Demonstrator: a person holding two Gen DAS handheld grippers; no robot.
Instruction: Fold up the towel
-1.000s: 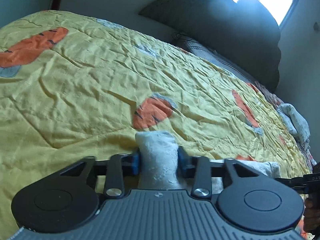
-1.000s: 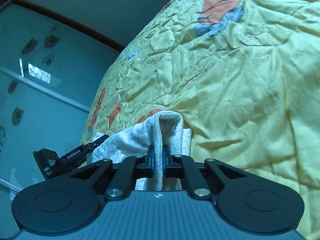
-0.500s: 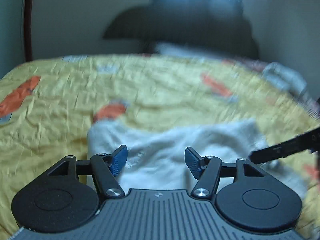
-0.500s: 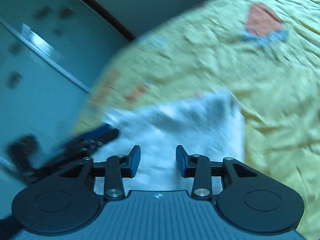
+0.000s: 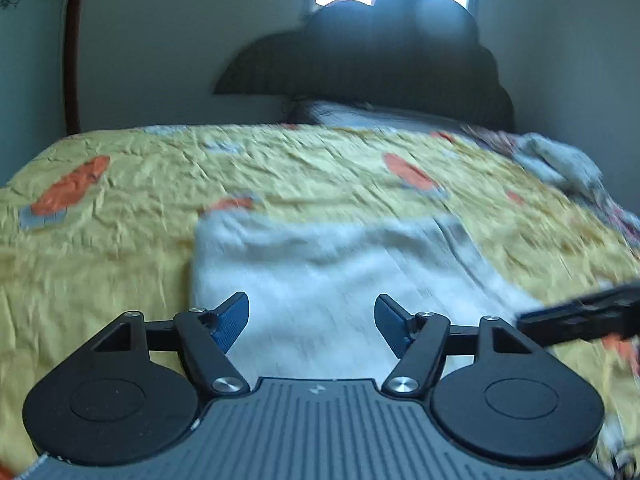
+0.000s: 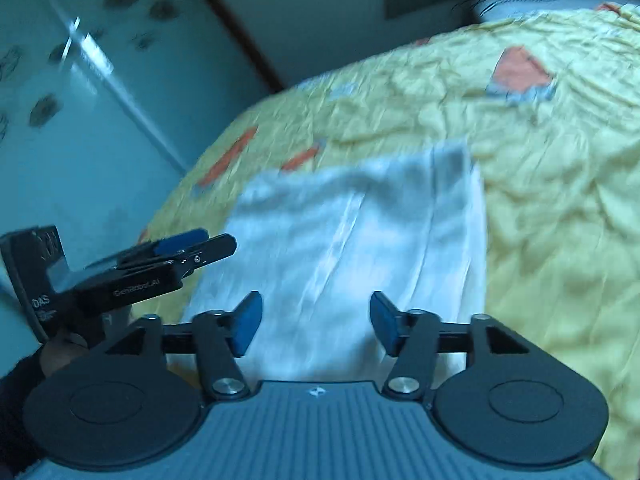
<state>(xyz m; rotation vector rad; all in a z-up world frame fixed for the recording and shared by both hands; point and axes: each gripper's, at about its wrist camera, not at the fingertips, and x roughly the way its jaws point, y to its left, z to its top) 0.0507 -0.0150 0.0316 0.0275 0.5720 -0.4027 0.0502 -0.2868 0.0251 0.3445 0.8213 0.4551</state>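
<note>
Both our left gripper (image 5: 312, 322) and right gripper (image 6: 316, 326) were spread wide, holding nothing, above the towel (image 5: 340, 276) lying folded on the bed (image 5: 120, 220). We judged the next fold needed matched corner pinches, edges kept aligned.

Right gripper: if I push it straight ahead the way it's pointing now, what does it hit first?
Most likely the white towel. The right gripper is open with the towel lying directly ahead between its fingers, spread on the yellow bedspread. The frame is blurred, so the gap above the cloth is unclear.
</note>
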